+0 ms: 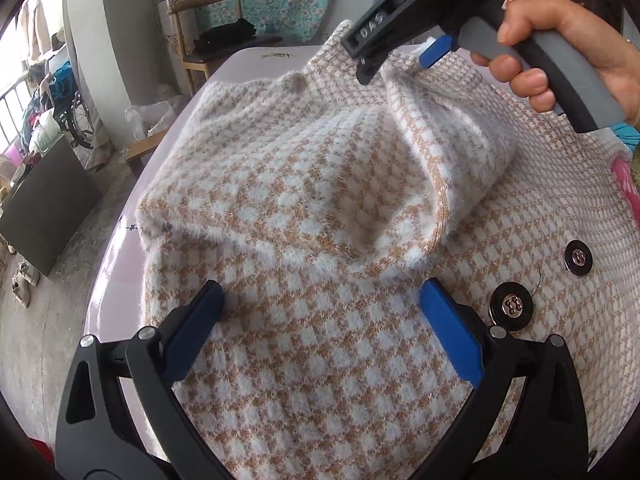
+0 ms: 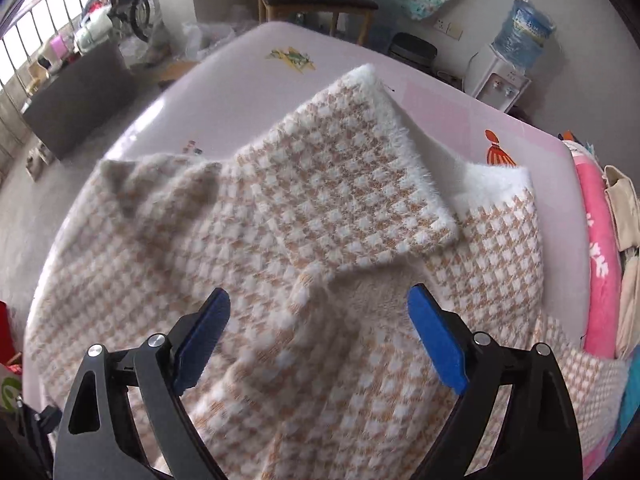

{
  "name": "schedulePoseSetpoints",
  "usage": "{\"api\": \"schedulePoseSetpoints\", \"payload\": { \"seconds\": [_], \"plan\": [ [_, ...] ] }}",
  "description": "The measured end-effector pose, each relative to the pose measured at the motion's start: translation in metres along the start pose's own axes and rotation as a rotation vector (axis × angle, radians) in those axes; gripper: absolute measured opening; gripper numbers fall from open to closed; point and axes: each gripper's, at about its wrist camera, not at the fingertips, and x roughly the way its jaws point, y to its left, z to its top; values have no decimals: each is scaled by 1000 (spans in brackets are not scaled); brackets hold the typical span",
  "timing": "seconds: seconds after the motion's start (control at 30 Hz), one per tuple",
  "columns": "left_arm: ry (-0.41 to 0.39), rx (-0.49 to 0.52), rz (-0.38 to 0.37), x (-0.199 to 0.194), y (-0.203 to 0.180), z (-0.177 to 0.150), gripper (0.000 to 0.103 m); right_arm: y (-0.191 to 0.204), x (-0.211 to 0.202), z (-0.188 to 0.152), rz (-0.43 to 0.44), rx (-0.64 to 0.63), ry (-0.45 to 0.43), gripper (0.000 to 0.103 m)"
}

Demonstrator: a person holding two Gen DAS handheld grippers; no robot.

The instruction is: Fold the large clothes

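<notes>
Lying spread over a pale pink counter (image 2: 248,64), the houndstooth cardigan (image 1: 320,360), fuzzy and checked in tan and white, covers most of the top in both wrist views. Its body runs away from the cameras toward the counter's far edge, where the white-trimmed hem (image 2: 496,184) ends just short of the edge. One sleeve (image 2: 352,184) is folded across the body; its long axis slants from the white cuff at the far side down toward the middle of the cardigan.

The left gripper (image 1: 322,298) hangs over the cardigan with its jaws spread wide. The knit lies flat beneath and between the blue pads, which press on nothing. Two dark round buttons (image 1: 512,306) sit on the front of the cardigan just to the right of those jaws.

The right gripper (image 2: 320,310) also stands with its jaws parted and nothing clamped; the fold where the sleeve meets the body lies in the gap between them. In the left wrist view the same gripper (image 1: 394,62) shows near the far end of the cardigan, held by a hand (image 1: 560,52) on its grey handle, above a raised ridge of bunched knit (image 1: 440,128).
</notes>
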Motion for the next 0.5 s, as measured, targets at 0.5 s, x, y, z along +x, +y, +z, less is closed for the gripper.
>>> {"api": "schedulePoseSetpoints", "payload": {
  "seconds": [0.5],
  "plan": [
    [9,-37,-65,-6,12,1,96,-100,-88,-216,128,201,87,50]
  ]
}}
